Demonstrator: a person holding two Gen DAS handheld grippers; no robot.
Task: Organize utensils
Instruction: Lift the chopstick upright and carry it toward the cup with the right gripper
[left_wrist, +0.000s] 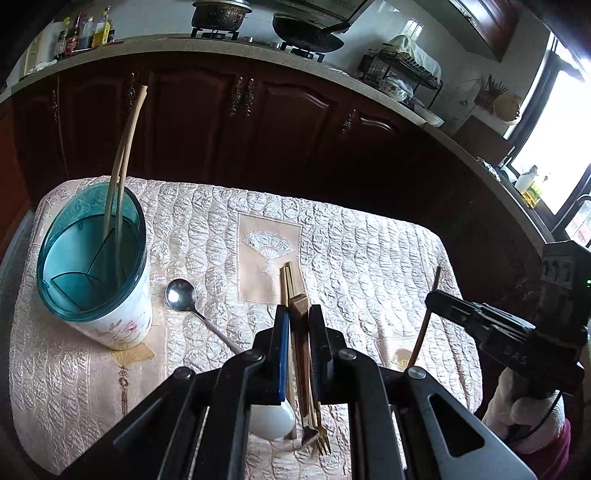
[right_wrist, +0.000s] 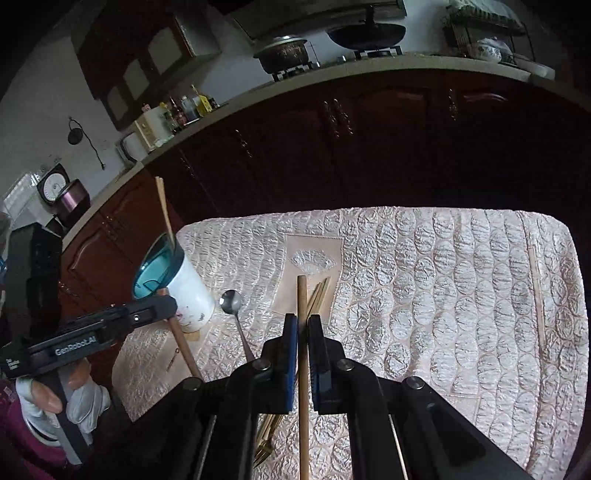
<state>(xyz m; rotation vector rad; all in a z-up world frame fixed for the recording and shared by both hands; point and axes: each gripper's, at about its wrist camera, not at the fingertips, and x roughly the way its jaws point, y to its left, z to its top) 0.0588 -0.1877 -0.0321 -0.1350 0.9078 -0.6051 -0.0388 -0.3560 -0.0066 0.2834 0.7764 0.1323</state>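
Note:
A white utensil cup with a teal rim (left_wrist: 92, 258) stands at the table's left and holds two light chopsticks (left_wrist: 122, 147); it also shows in the right wrist view (right_wrist: 177, 284). My left gripper (left_wrist: 297, 314) is shut on a brown wooden handle (left_wrist: 299, 306), held above the cloth. My right gripper (right_wrist: 303, 325) is shut on a brown chopstick (right_wrist: 302, 332). It also shows in the left wrist view (left_wrist: 430, 299). A metal spoon (left_wrist: 181, 293), a pair of light chopsticks (left_wrist: 286, 280), a gold fork (left_wrist: 321, 441) and a white spoon (left_wrist: 271, 421) lie on the cloth.
The table carries a pale quilted cloth (left_wrist: 369, 258). Dark wooden cabinets (left_wrist: 258, 110) and a counter with pots stand behind it. A single light chopstick (right_wrist: 537, 295) lies near the cloth's right edge.

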